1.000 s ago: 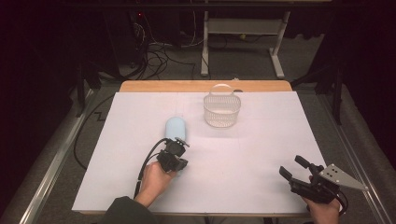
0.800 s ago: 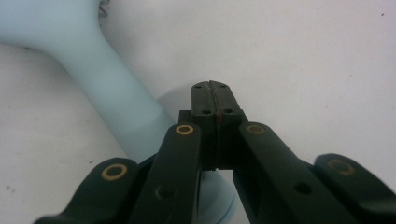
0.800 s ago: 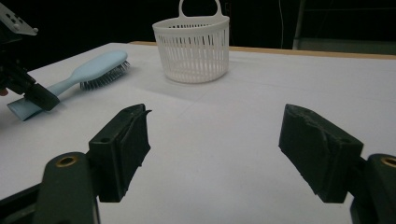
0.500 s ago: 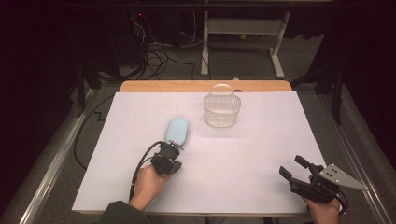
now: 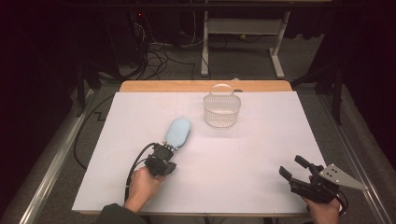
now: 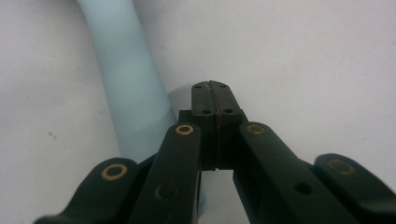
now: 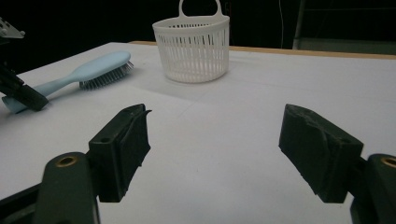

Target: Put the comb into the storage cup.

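Note:
A pale blue hairbrush [image 5: 178, 132] lies bristles-down on the white table, its handle pointing toward the person. My left gripper [image 5: 164, 148] sits at the handle's end. In the left gripper view its jaws [image 6: 215, 91] are pressed together with nothing between them, and the brush handle [image 6: 130, 84] runs alongside them on the left. My right gripper [image 5: 293, 166] rests near the table's front right corner; its jaws [image 7: 215, 140] stand wide open over bare table. From the right gripper view the hairbrush [image 7: 95, 67] and the left gripper [image 7: 21, 91] show at far left.
A white slatted basket [image 5: 222, 112] with a loop handle stands at the back middle of the table, also the basket [image 7: 192, 46] ahead of the right gripper. The white sheet [image 5: 261, 149] covers the table; a wooden edge, desk legs and cables lie beyond.
My left gripper has drawn back a little toward the person, off the brush's head end to its handle end. The right gripper has not moved.

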